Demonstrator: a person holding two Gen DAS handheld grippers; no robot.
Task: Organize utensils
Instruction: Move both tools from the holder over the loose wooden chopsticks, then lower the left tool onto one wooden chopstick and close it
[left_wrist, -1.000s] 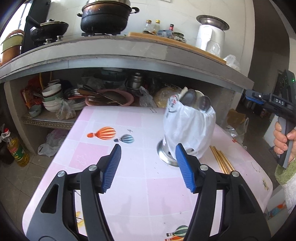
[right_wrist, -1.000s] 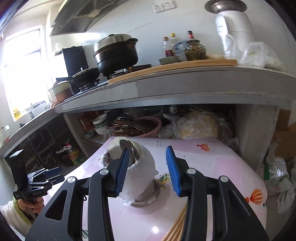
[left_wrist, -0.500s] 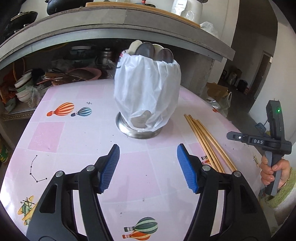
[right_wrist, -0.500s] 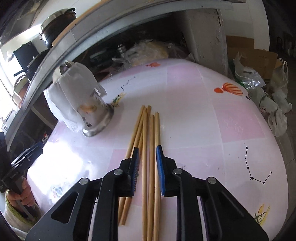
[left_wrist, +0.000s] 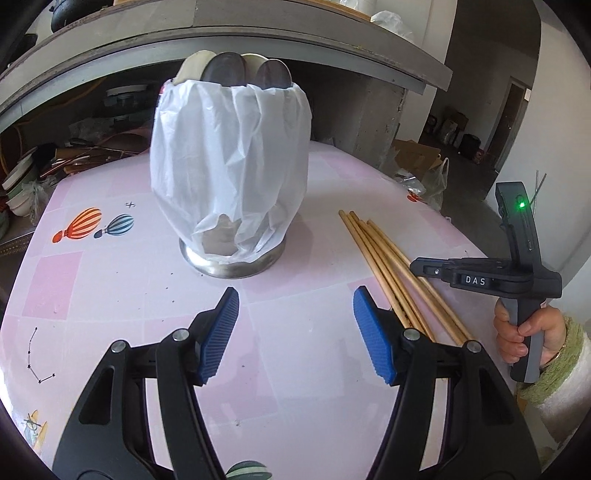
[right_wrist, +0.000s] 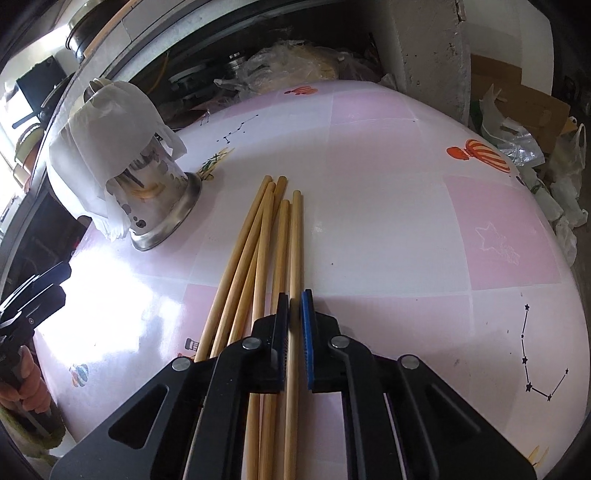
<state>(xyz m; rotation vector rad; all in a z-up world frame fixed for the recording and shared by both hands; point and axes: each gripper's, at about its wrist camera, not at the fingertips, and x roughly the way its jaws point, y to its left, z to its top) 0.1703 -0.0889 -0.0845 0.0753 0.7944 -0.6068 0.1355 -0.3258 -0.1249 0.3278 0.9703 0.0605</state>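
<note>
Several bamboo chopsticks (right_wrist: 258, 240) lie side by side on the pink table (right_wrist: 388, 192). My right gripper (right_wrist: 294, 297) is shut on the rightmost chopstick (right_wrist: 296, 236), low over the table, with a pad against each side. A steel utensil holder (left_wrist: 229, 162) wrapped in a white plastic bag stands upright in the table's middle, with spoons (left_wrist: 229, 70) sticking out of its top. My left gripper (left_wrist: 295, 295) hangs open just in front of the holder with nothing between its fingers. The chopsticks (left_wrist: 384, 258) lie to its right, under the right gripper (left_wrist: 419, 266).
A concrete counter (left_wrist: 295, 40) overhangs the table's far side, with a cluttered shelf of bowls and pans (left_wrist: 29, 173) beneath it. Plastic bags and cardboard (right_wrist: 524, 122) lie on the floor past the table's right edge. A hand (left_wrist: 517, 328) holds the right gripper's grip.
The right gripper dropped from facing the holder down onto the chopsticks, and its jaws closed on the rightmost one. The left gripper moved closer to the holder and tilted down, still open.
</note>
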